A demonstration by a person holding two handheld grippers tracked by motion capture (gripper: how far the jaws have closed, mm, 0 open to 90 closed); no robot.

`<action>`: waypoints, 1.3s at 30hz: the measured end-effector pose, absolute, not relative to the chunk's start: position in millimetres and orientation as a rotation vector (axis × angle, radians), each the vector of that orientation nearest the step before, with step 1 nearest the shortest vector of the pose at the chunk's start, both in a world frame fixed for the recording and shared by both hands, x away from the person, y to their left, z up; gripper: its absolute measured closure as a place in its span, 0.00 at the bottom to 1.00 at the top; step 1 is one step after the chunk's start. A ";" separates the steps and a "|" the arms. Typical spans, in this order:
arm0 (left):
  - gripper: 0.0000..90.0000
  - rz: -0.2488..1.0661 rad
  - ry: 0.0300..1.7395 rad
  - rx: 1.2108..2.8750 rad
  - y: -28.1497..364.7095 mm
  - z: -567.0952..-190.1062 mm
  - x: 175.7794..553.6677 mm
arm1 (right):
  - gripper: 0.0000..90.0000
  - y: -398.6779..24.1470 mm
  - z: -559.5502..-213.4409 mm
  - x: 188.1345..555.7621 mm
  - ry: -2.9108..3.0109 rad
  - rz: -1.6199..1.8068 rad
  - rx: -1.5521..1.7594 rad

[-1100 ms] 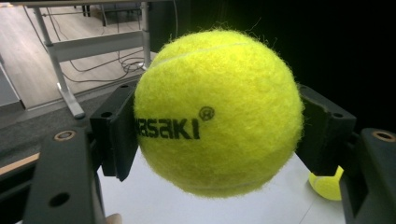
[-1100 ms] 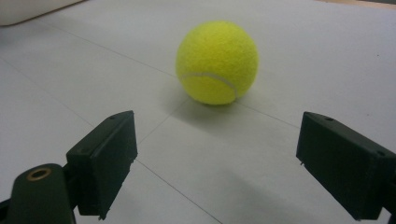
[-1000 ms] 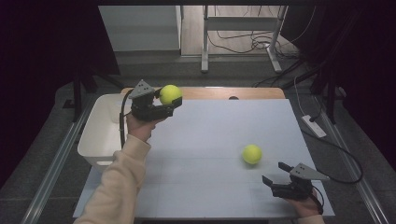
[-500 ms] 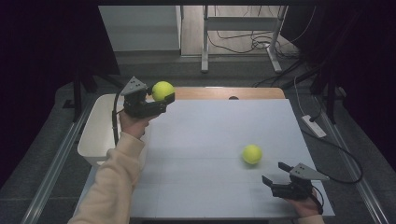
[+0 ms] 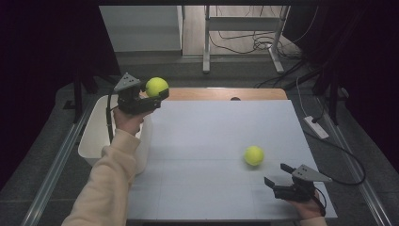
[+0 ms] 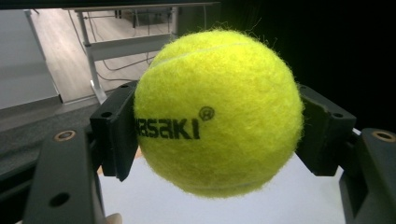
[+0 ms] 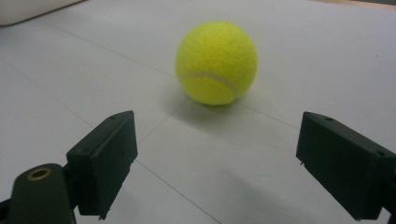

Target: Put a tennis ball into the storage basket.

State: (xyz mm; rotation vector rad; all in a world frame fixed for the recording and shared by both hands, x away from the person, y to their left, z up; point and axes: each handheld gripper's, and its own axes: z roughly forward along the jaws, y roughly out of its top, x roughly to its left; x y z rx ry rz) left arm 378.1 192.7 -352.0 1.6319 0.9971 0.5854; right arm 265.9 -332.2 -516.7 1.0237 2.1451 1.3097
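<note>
Counter [image 5: 207, 141]: white sheet over a wooden top, which shows at the far edge. White bin [image 5: 96, 136] sits at its left side, touching or just beside the edge.

Left gripper [image 5: 153, 94]: raised above the far left corner of the counter, near the bin's far end. Jaws pinched on a yellow tennis ball [image 6: 217, 112], one pad on each side across its middle; the ball bulges out well past both pads. Grip looks square and firm.

Right gripper [image 5: 277, 181]: low at the near right of the counter, jaws spread wide, holding and touching nothing. Second ball [image 7: 216, 62] rests on the counter just ahead of the jaws, roughly centred between them, clear of both pads.

Step in hand, as judged: carrying the held ball toward the bin. It is not yet over the opening; the ball looks to hang above the counter's corner. Next move calls for shifting the left gripper further left over the bin, then spreading the jaws. The right gripper would need to advance until its pads flank the second ball before closing.
</note>
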 end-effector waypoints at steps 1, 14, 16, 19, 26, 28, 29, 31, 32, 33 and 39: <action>0.29 0.587 1.002 1.630 194.4 -351.7 378.7 | 0.14 -332.3 -516.6 265.8 2.143 1.310 1.025; 0.29 0.617 1.080 1.625 213.7 -353.1 385.5 | 0.14 -332.2 -516.3 265.7 2.138 1.305 1.024; 0.29 0.625 1.091 1.627 216.6 -353.2 386.4 | 0.14 -332.2 -516.4 265.9 2.140 1.308 1.023; 0.29 0.632 1.103 1.623 220.4 -352.8 387.1 | 0.14 -332.1 -516.5 265.9 2.141 1.308 1.023; 0.29 0.648 1.128 1.627 227.4 -352.5 389.1 | 0.14 -332.1 -516.5 266.0 2.141 1.307 1.024; 0.29 0.651 1.137 1.626 229.4 -352.3 389.7 | 0.14 -332.2 -516.5 266.0 2.140 1.308 1.025; 0.29 0.653 1.142 1.627 230.8 -352.1 390.0 | 0.14 -332.3 -516.5 266.0 2.140 1.307 1.025; 0.29 0.657 1.146 1.626 232.2 -352.0 390.5 | 0.14 -332.3 -516.6 266.1 2.140 1.308 1.026; 0.29 0.661 1.150 1.627 233.3 -351.9 390.9 | 0.14 -332.3 -516.5 266.0 2.140 1.308 1.026; 0.29 0.664 1.154 1.629 234.1 -351.7 391.3 | 0.14 -332.2 -516.6 266.0 2.140 1.307 1.025; 0.29 0.679 1.178 1.634 240.7 -350.7 393.1 | 0.14 -332.0 -516.6 266.1 2.140 1.307 1.024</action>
